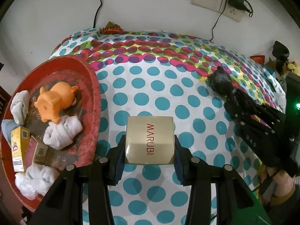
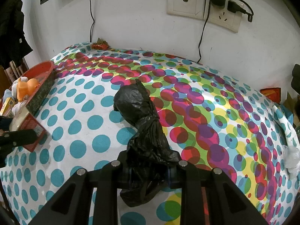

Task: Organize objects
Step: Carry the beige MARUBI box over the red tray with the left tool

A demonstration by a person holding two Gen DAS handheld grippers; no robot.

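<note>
A: What did the left gripper [image 1: 150,150] have?

B: It was closed on a beige-gold box [image 1: 150,140] printed MARUBI in red. The pads [image 1: 120,161] pressed its two sides, and the jaws stood only as wide as the box. It was held above the spotted tablecloth [image 1: 150,86], just to the right of the red basin [image 1: 90,86].

A: And the basin?

B: It sat at the left edge of the cloth. In it lay an orange toy pig [image 1: 56,101], several rolled white socks [image 1: 62,133], a yellow carton [image 1: 18,146] and another small box [image 1: 40,152] beside it. Something white and crumpled [image 1: 35,180] lay at the near end.

A: The right gripper [image 2: 150,168]?

B: Nearly shut, pinching the gathered part of a black plastic bag [image 2: 142,116]. The bag's bulging end rested on the cloth ahead of the fingers, and a loose tail hung below the jaws. From the left wrist view the same bag [image 1: 221,82] lay well to the right of the box, with a hand [image 1: 283,183] behind that gripper.

A: Anything else on the table?

B: A red and gold wrapper [image 2: 99,45] lay at the far edge by the wall, under the wall sockets [image 2: 204,5] and their cables
</note>
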